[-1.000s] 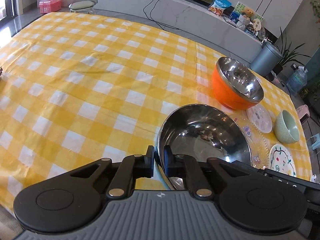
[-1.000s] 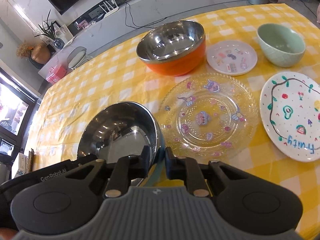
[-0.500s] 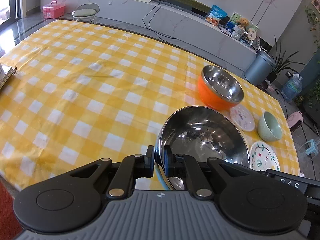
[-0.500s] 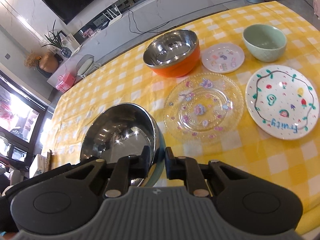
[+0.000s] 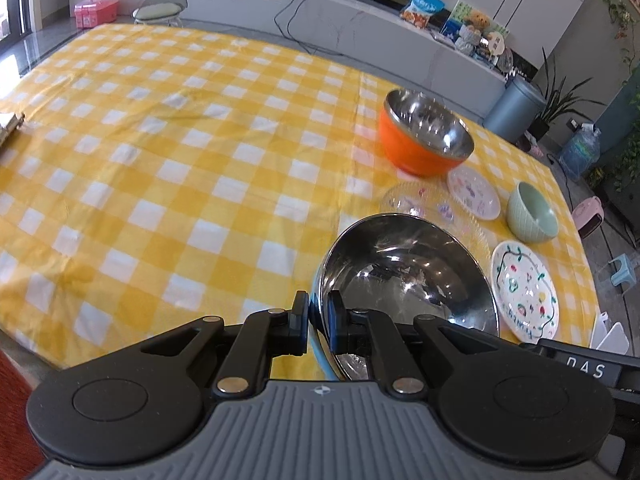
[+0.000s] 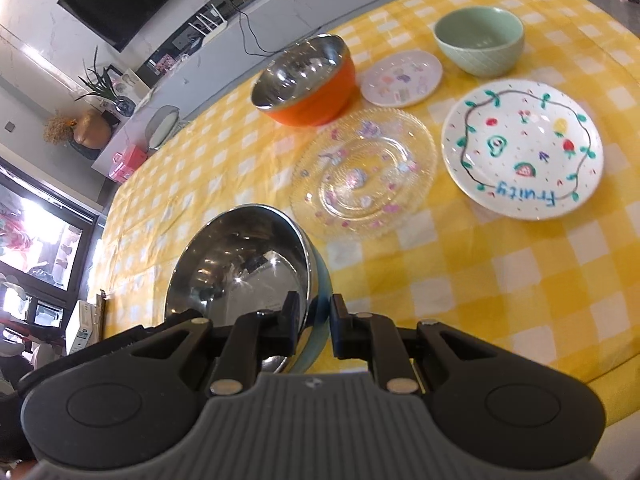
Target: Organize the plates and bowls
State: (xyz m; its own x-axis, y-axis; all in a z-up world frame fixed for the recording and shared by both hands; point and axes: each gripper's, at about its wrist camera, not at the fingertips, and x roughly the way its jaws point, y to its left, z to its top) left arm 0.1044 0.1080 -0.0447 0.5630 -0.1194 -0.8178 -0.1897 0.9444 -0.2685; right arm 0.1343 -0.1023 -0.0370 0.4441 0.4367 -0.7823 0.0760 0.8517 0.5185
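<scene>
A steel bowl with a blue outside (image 5: 404, 272) (image 6: 244, 264) hangs above the yellow checked table, held by both grippers. My left gripper (image 5: 319, 322) is shut on its left rim; my right gripper (image 6: 314, 326) is shut on its right rim. Beyond it on the cloth stand an orange steel-lined bowl (image 5: 420, 144) (image 6: 308, 84), a clear patterned glass plate (image 6: 364, 172) (image 5: 416, 204), a small white plate (image 6: 402, 78) (image 5: 474, 192), a pale green bowl (image 6: 480, 40) (image 5: 532, 218) and a white "Fruity" plate (image 6: 522, 148) (image 5: 524, 290).
The table's left half (image 5: 160, 140) is bare checked cloth. A grey bin (image 5: 514, 108) and a water bottle (image 5: 580, 148) stand on the floor past the far right corner. A long white counter (image 5: 320, 12) runs behind the table.
Both grippers have drawn back and risen a little with the blue steel bowl still held. The dishes on the table now look smaller and farther off.
</scene>
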